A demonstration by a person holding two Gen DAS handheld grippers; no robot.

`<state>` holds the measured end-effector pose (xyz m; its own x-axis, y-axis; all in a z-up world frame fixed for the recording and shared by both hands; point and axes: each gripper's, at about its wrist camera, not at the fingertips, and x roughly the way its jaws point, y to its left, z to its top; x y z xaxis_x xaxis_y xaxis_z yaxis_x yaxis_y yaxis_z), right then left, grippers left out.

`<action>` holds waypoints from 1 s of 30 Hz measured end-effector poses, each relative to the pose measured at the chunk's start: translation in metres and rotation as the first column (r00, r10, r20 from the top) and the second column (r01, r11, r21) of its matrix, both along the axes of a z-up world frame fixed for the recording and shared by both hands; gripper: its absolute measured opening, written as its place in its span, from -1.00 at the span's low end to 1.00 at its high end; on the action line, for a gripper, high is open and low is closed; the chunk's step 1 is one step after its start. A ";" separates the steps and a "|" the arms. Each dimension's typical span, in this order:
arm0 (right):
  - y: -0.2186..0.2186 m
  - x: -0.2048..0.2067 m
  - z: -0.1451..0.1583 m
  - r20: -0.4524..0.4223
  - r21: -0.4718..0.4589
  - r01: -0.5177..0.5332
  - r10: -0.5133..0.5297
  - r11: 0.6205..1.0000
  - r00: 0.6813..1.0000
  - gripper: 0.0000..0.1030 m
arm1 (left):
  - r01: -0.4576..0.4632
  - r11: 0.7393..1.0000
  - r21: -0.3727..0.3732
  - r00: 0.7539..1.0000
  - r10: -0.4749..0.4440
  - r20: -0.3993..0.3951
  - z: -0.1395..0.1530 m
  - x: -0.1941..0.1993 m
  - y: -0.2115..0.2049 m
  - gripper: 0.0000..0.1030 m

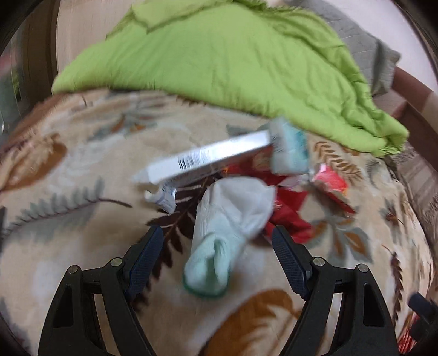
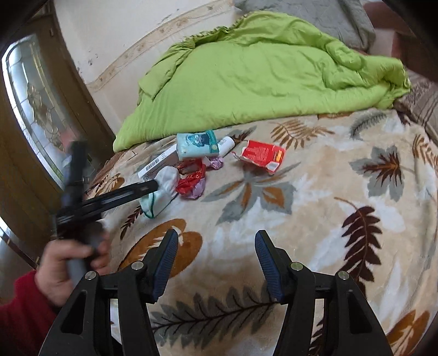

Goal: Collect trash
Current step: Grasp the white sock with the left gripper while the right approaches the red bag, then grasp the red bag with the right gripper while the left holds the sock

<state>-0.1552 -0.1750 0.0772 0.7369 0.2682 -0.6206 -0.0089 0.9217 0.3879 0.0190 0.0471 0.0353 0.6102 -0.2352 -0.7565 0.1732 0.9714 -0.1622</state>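
Observation:
A small heap of trash lies on the leaf-patterned blanket (image 2: pixel 314 208). It holds a long white box with a barcode (image 1: pixel 208 158) (image 2: pixel 157 163), a teal tissue pack (image 1: pixel 287 149) (image 2: pixel 197 143), a torn red carton (image 1: pixel 330 186) (image 2: pixel 261 154), crumpled red wrappers (image 1: pixel 290 219) (image 2: pixel 190 183) and a white tube (image 2: pixel 227 145). A pale green-and-white sock (image 1: pixel 227 232) (image 2: pixel 161 191) lies at the heap's near end. My left gripper (image 1: pixel 217 237) (image 2: pixel 149 189) stands open astride the sock, its pads apart from it. My right gripper (image 2: pixel 216 235) is open over bare blanket, well short of the heap.
A rumpled green quilt (image 2: pixel 260 79) (image 1: pixel 227 63) lies behind the trash, with a grey pillow (image 2: pixel 328 19) beyond it. A wooden door with a glass panel (image 2: pixel 32 109) stands at the left. A hand (image 2: pixel 68 260) in a red sleeve holds the left gripper.

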 end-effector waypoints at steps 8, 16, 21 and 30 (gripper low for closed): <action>0.006 0.013 -0.003 -0.014 0.002 -0.022 0.022 1.000 1.000 0.22 | -0.008 1.000 -0.030 0.998 0.010 0.060 0.008 -0.019 0.012 -0.55; 0.032 0.078 0.000 -0.042 0.001 -0.099 0.099 0.995 0.994 0.22 | -0.155 0.987 -0.033 0.973 0.158 0.169 0.043 -0.066 0.043 -0.56; 0.069 0.139 -0.012 -0.073 -0.054 -0.123 0.119 0.991 0.990 0.22 | -0.168 0.985 -0.032 0.974 0.171 0.149 0.034 -0.056 0.058 -0.55; 0.074 0.185 -0.060 -0.156 -0.033 -0.082 0.076 0.996 0.985 -0.14 | -0.139 0.990 -0.040 0.983 0.142 0.119 0.025 -0.044 0.058 -0.55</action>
